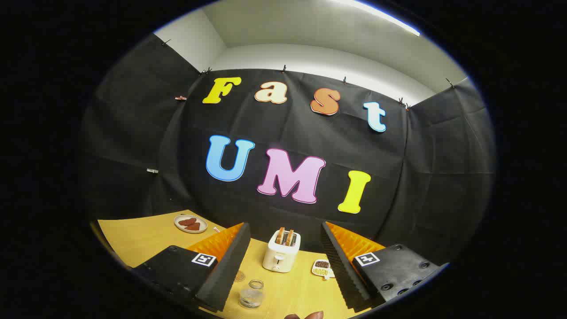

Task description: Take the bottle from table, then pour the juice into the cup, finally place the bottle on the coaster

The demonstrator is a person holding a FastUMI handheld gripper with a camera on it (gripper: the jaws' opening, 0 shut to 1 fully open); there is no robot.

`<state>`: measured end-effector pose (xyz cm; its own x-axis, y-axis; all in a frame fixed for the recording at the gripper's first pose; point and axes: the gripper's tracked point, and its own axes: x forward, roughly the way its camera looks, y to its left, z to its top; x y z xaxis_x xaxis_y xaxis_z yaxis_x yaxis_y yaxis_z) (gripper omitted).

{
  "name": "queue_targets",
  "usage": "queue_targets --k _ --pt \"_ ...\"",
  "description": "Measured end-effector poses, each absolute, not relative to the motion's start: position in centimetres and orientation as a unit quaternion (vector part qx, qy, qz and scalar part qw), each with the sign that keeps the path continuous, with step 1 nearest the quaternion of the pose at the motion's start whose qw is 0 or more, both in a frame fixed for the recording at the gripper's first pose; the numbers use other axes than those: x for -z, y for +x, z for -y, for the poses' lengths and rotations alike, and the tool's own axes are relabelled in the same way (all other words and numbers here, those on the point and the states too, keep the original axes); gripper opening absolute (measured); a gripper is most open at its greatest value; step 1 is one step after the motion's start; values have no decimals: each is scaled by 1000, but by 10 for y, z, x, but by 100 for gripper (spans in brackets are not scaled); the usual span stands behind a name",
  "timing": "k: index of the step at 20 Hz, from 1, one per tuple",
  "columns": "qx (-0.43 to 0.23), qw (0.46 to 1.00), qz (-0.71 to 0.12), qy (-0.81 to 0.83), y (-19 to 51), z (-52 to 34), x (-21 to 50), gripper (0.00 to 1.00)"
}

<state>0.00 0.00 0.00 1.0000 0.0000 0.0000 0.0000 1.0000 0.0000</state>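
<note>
Cup (251, 293), a clear glass, upright on the table (133, 237) at lower centre of the frame, between the 2 fingers and nearer the left one. Coaster (239, 276) just behind it. Toaster (281, 251) farther ahead. Gripper (283, 270) spread wide, holding nothing. Reddish-brown rounded shape at bottom centre, possibly the bottle; hard to tell.

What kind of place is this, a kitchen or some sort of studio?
Likely a staged recording booth set up as a breakfast table. Black cloth hangs clipped as walls around a wooden table, which holds a toaster with bread and a plate. The gripper hovers, jaws open, a glass cup between them.
</note>
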Motion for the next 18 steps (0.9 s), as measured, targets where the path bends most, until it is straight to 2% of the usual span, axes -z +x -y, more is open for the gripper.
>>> queue_targets --k 13,18 --pt "-83 996 11 23 26 11 22 97" --pt "-64 998 10 11 28 13 21 97"
